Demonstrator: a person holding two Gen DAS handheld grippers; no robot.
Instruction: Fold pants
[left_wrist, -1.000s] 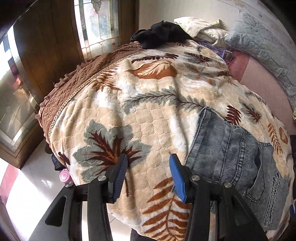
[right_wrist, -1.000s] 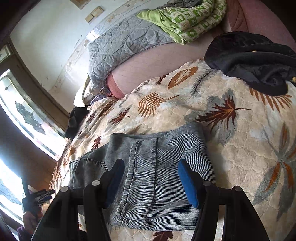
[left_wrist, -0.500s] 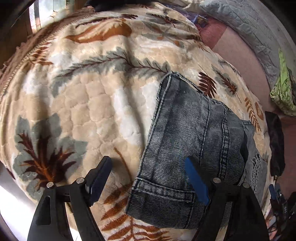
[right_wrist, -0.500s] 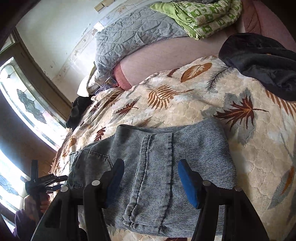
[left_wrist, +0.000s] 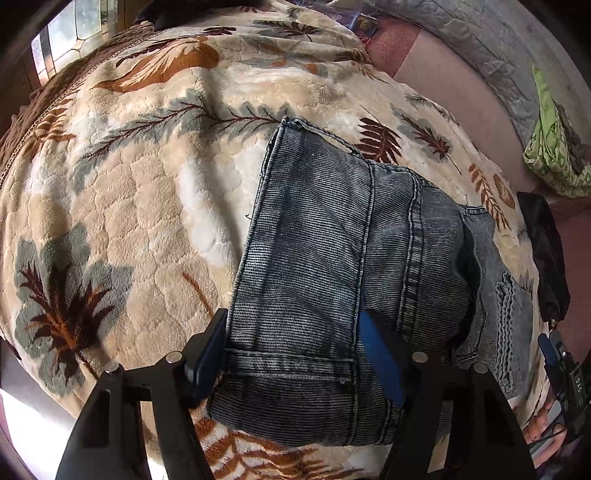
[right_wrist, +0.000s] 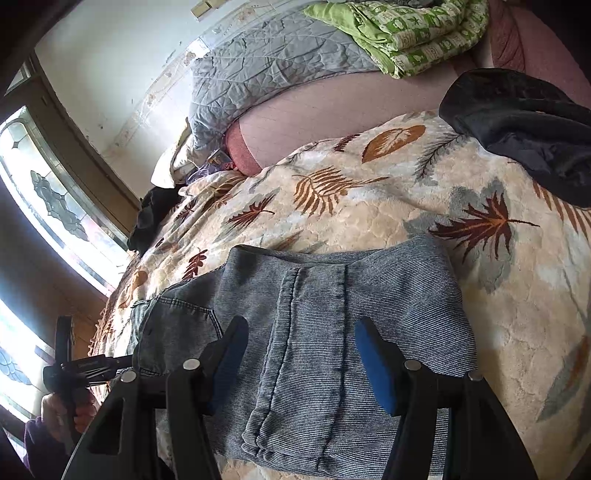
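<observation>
Pants (left_wrist: 332, 266), grey-blue washed denim, lie folded into a compact stack on a leaf-patterned blanket (left_wrist: 129, 206), long axis running from the near bed edge toward the quilted headboard (right_wrist: 266, 74); hems face the near edge. Left gripper (left_wrist: 291, 350) points steeply downward, straddling the hem, jaws closing, the cloth between its pads not yet visibly pinched. Right gripper (right_wrist: 301, 354) tilts down over the folded edge, jaws apart, holding nothing. Stitched seams and a pocket show.

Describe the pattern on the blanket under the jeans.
Cream blanket printed with brown, rust and grey-green leaves and ferns; it shows best in the left wrist view.
</observation>
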